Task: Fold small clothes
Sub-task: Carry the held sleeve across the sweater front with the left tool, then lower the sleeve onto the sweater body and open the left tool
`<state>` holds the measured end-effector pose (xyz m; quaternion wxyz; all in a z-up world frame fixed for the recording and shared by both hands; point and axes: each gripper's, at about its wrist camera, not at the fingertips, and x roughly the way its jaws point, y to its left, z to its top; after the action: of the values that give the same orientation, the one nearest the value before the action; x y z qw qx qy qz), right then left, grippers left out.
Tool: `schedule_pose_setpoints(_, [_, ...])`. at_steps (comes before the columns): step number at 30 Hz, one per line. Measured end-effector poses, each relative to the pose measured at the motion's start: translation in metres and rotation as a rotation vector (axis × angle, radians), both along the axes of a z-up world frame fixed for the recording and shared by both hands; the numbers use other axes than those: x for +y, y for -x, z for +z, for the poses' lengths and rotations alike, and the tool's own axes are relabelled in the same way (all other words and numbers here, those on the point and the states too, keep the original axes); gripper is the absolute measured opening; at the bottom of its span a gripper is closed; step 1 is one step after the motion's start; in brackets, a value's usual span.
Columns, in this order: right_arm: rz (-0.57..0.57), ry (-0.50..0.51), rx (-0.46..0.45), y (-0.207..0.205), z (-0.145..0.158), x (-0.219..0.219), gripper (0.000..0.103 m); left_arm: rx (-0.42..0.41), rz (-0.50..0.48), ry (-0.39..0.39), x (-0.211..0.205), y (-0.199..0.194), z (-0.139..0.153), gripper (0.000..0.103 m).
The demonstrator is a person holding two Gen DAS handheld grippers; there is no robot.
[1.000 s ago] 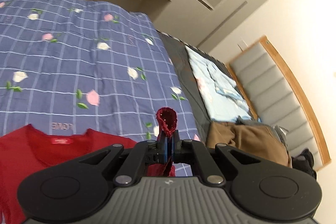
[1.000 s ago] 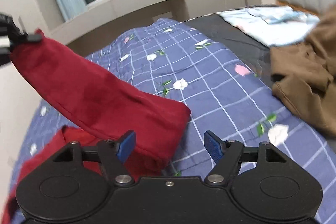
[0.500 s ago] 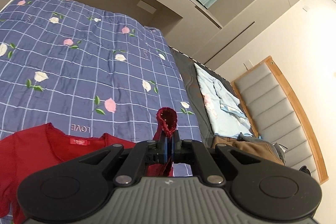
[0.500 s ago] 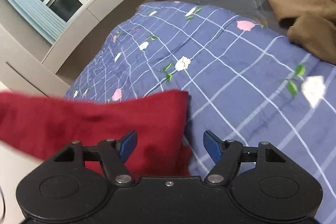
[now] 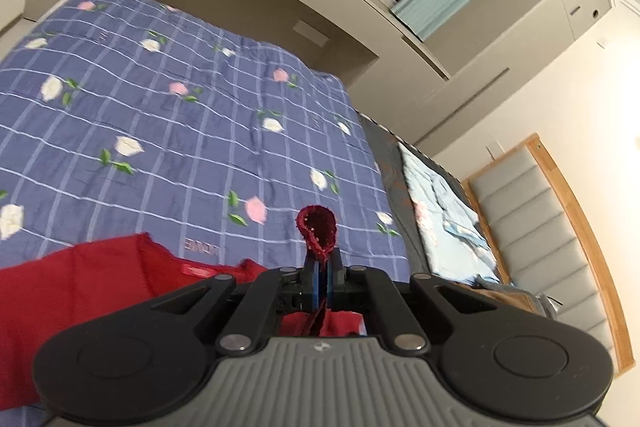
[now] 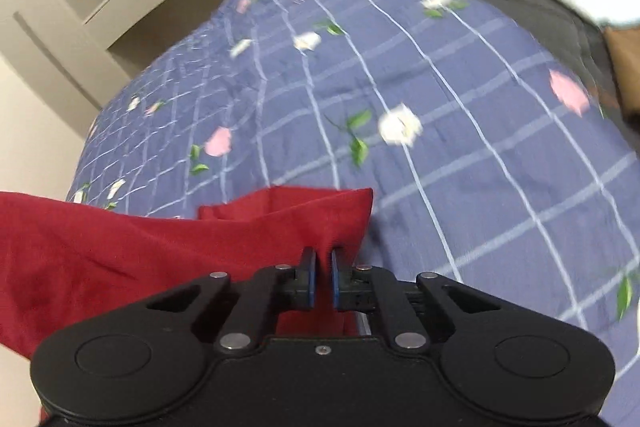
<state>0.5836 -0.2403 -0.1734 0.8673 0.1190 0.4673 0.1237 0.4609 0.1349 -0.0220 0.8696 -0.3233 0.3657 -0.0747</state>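
Both grippers clamp a red shirt (image 5: 80,291) on a blue checked bedspread (image 5: 180,131) printed with what looks like "LOVE": left gripper (image 5: 322,267) pinching a cuff, right gripper (image 6: 323,267), jaws just closed, nipping a folded corner.

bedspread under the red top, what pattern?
The bedspread is blue-violet with a pale grid and scattered pink and white flowers with green leaves. Left wrist view shows it best.
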Motion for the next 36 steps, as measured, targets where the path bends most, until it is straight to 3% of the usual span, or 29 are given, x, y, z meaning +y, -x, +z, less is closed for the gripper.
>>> schedule_pose_setpoints(5, [0.090, 0.080, -0.024, -0.016, 0.017, 0.009, 0.007, 0.054, 0.048, -0.091, 0.024, 0.013, -0.027, 0.002])
schedule_pose_setpoints(9, [0.162, 0.155, -0.016, -0.023, 0.012, 0.031, 0.007, 0.099, 0.058, -0.207, 0.034, 0.022, -0.071, 0.002])
schedule_pose_setpoints(11, [0.190, 0.189, -0.021, -0.021, 0.008, 0.044, 0.008, 0.144, 0.064, -0.216, 0.038, 0.026, -0.094, 0.002])
schedule_pose_setpoints(13, [0.196, 0.203, -0.018, -0.017, 0.001, 0.052, 0.010, 0.177, 0.070, -0.228, 0.042, 0.030, -0.112, 0.002])
schedule_pose_setpoints(16, [0.183, 0.186, -0.044, -0.005, -0.002, 0.055, 0.023, 0.201, 0.074, -0.236, 0.045, 0.034, -0.127, 0.002])
schedule_pose_setpoints(18, [0.173, 0.191, -0.098, 0.011, 0.002, 0.051, 0.036, 0.186, 0.070, -0.224, 0.046, 0.035, -0.124, 0.002])
schedule_pose_setpoints(21, [0.194, 0.264, -0.204, 0.049, 0.005, 0.043, 0.045, 0.157, 0.058, -0.228, 0.046, 0.033, -0.117, 0.002])
schedule_pose_setpoints(26, [0.401, 0.477, -0.332, 0.115, -0.010, 0.046, 0.058, 0.111, 0.046, -0.224, 0.046, 0.024, -0.099, 0.002])
schedule_pose_setpoints(33, [0.562, 0.756, -0.423, 0.132, -0.054, 0.070, 0.059, 0.059, 0.029, -0.224, 0.039, 0.016, -0.074, 0.002])
schedule_pose_setpoints(36, [0.568, 0.770, -0.497, 0.129, -0.055, 0.079, 0.054, 0.037, 0.014, -0.227, 0.034, 0.015, -0.063, 0.002])
